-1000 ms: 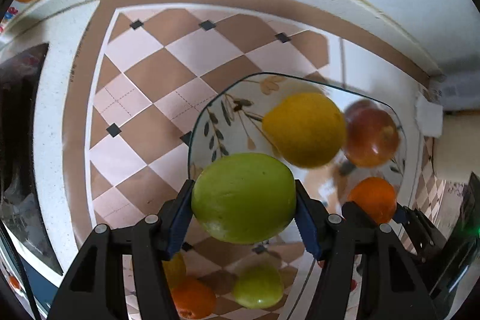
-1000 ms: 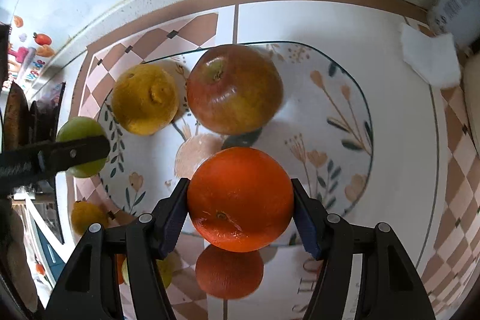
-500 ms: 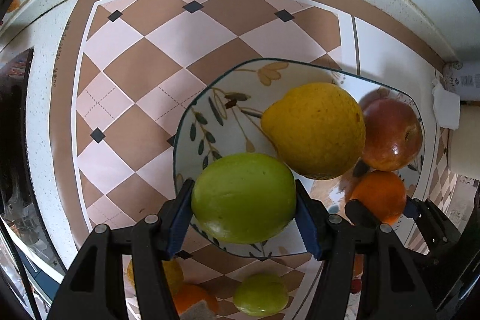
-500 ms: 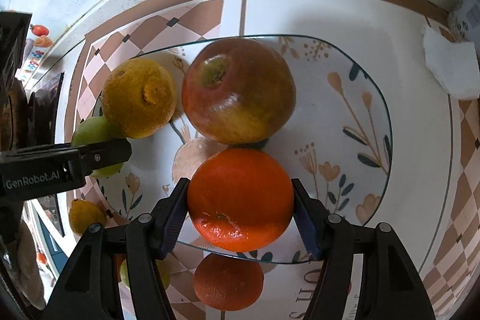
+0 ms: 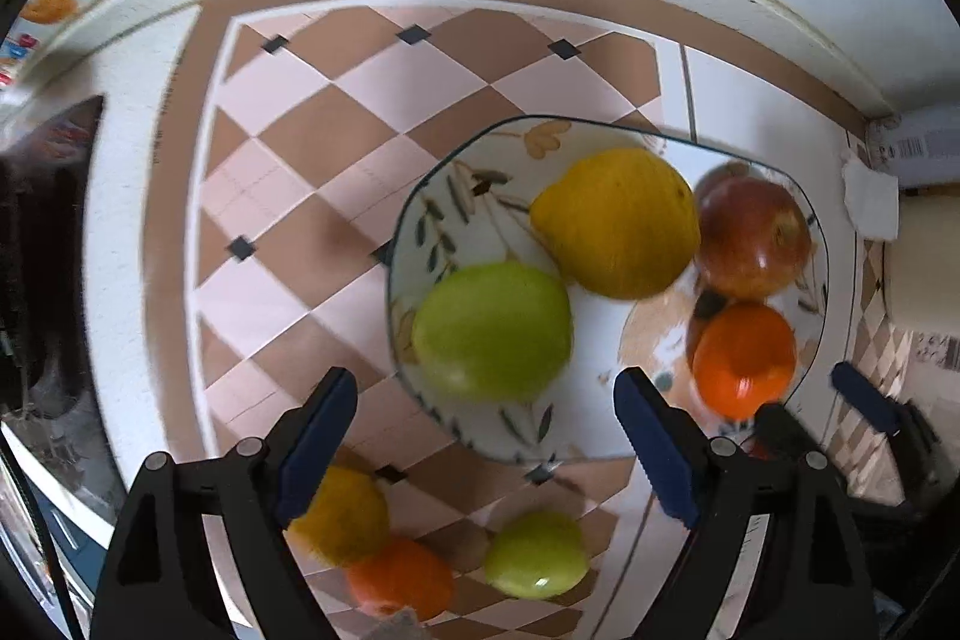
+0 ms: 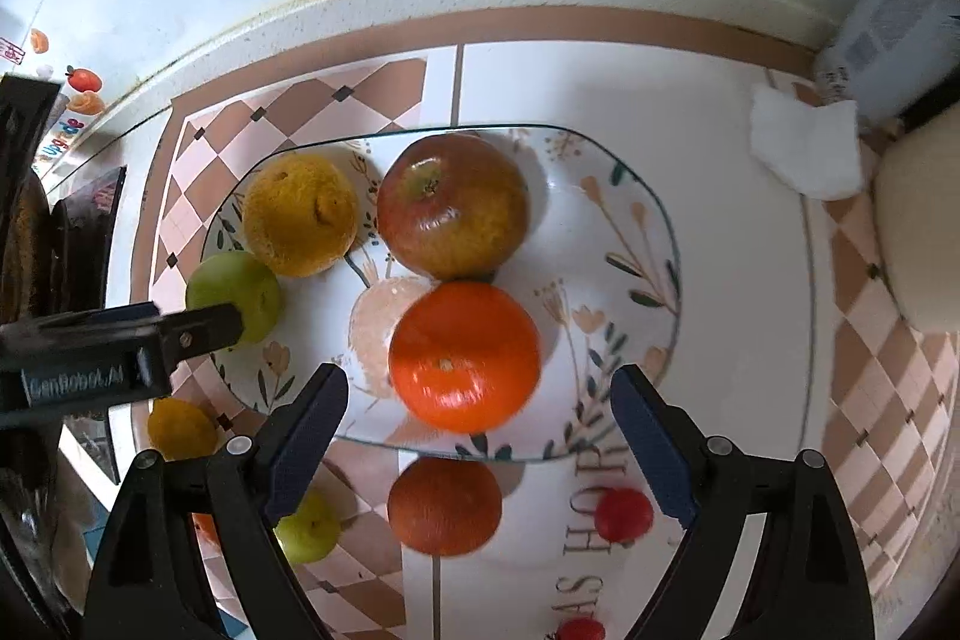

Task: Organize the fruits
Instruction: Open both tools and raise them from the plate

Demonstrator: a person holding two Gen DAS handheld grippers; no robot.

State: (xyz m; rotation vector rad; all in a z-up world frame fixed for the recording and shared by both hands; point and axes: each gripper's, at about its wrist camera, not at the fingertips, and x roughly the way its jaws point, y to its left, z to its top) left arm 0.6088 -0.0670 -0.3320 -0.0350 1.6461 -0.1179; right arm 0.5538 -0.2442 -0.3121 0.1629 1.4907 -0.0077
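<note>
A flower-patterned plate [image 5: 420, 196] [image 6: 630, 232] lies on the checked tablecloth with several fruits on it. The green apple [image 5: 492, 331] [image 6: 234, 292] rests near its left rim beside a lemon [image 5: 618, 220] [image 6: 300, 214]. A red apple [image 5: 750, 235] [image 6: 453, 202] and an orange [image 5: 744, 358] [image 6: 465, 355] lie to the right. My left gripper [image 5: 483, 382] hangs over the green apple, its jaws opening and its pads clear of the fruit. My right gripper [image 6: 479, 376] hangs over the orange, jaws opening too, touching nothing.
Loose fruit lies on the cloth in front of the plate: a yellow one [image 5: 342, 514], an orange [image 6: 444, 505], a green one [image 5: 537, 553] and a small red one [image 6: 624, 514]. A white tissue [image 6: 804, 148] lies at the back right. The wall runs close behind.
Both grippers have opened and let go: the green apple and the orange now lie on the plate. Both grippers have drawn back a little from the fruit.
</note>
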